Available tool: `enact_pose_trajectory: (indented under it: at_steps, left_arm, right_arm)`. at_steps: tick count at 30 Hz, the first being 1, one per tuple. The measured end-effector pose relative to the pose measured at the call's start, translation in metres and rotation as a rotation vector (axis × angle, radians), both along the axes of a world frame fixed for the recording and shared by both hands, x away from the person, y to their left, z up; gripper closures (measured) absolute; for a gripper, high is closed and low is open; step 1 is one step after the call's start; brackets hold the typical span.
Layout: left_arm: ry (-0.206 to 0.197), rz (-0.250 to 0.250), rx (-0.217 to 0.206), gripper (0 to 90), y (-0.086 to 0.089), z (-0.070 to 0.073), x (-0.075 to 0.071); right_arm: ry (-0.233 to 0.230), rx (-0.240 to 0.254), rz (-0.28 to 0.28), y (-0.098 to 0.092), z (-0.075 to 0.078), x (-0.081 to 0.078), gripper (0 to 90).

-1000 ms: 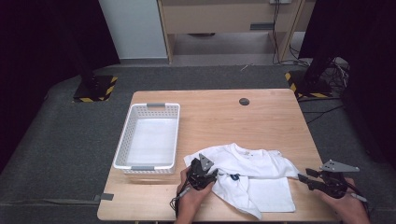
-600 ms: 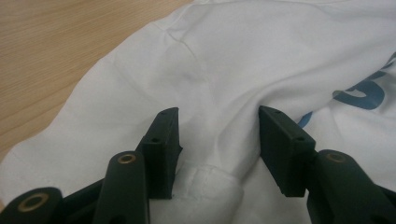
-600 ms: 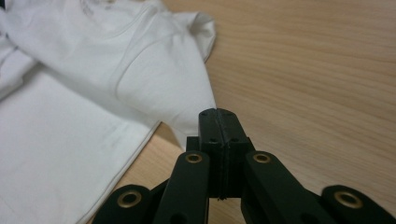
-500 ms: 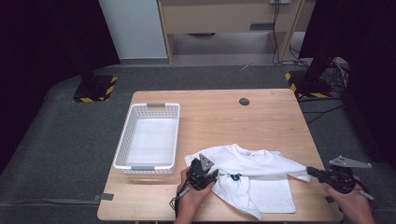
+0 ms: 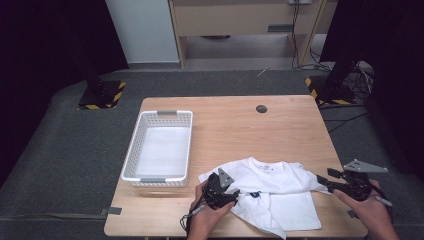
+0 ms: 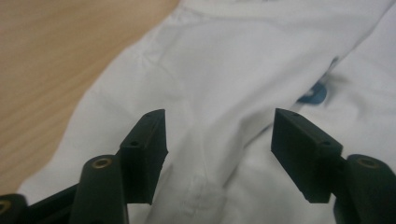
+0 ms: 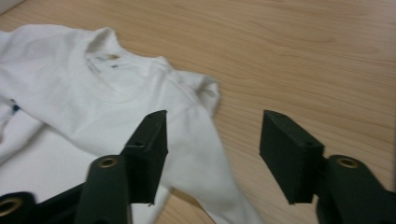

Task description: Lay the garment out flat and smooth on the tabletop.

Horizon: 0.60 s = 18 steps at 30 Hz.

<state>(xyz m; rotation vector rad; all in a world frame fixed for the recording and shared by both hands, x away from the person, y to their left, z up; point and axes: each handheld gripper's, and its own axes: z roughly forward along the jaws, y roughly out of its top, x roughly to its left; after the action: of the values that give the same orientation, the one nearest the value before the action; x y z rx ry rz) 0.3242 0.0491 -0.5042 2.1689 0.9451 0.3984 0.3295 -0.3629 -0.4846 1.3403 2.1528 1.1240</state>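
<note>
While both claws (image 5: 235, 192) (image 5: 324, 181) gape, just opened, shirt (image 5: 272, 182) spans table's (image 5: 240, 125) near edge.

Your left hand (image 5: 207, 217) comes in over the table's near edge, left of its middle, gripping the left gripper (image 5: 223, 192), which points away from you and to the right. Its jaws stand apart, having just opened further (nothing pinched between the pads). Your right hand (image 5: 367, 210) sits at the near right corner and holds the right gripper (image 5: 324, 181), aimed leftward and level, its grey plate on top. Those jaws have also just opened and now stand apart, pressing on nothing.
</note>
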Motion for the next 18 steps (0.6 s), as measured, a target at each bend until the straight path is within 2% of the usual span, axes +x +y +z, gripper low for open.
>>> enact_pose_trajectory:
  at_steps: [3, 5, 7, 10, 12, 14, 16, 18]
  left_arm:
    - [-0.011, -0.011, -0.011, 28.3, -0.002, 0.007, 0.014]
    - [-0.010, -0.013, -0.026, 23.1, -0.003, 0.008, 0.025]
    - [0.000, -0.012, -0.030, 21.7, -0.005, 0.008, 0.037]
    - [0.000, 0.002, -0.005, 22.3, -0.010, 0.006, 0.054]
    - [0.005, 0.008, 0.006, 22.8, -0.013, 0.003, 0.064]
    - [0.012, 0.014, 0.021, 23.7, -0.017, 0.000, 0.074]
    - [0.029, 0.025, 0.035, 26.6, -0.018, -0.007, 0.081]
    - [0.048, 0.029, 0.041, 29.6, -0.019, -0.013, 0.084]
  right_arm:
    - [0.029, -0.015, 0.064, 0.018, -0.004, 0.012, 35.3]
    - [0.042, -0.038, 0.090, 0.028, -0.008, 0.020, 35.7]
    - [0.043, -0.051, 0.113, 0.036, -0.011, 0.026, 40.9]
    - [0.039, -0.072, 0.125, 0.044, -0.014, 0.032, 47.7]
    - [0.047, -0.111, 0.109, 0.046, -0.016, 0.034, 49.6]
    - [0.062, -0.126, 0.108, 0.047, -0.018, 0.034, 50.4]
    - [0.068, -0.134, 0.123, 0.048, -0.021, 0.033, 58.8]
    - [0.067, -0.134, 0.142, 0.049, -0.023, 0.031, 72.4]
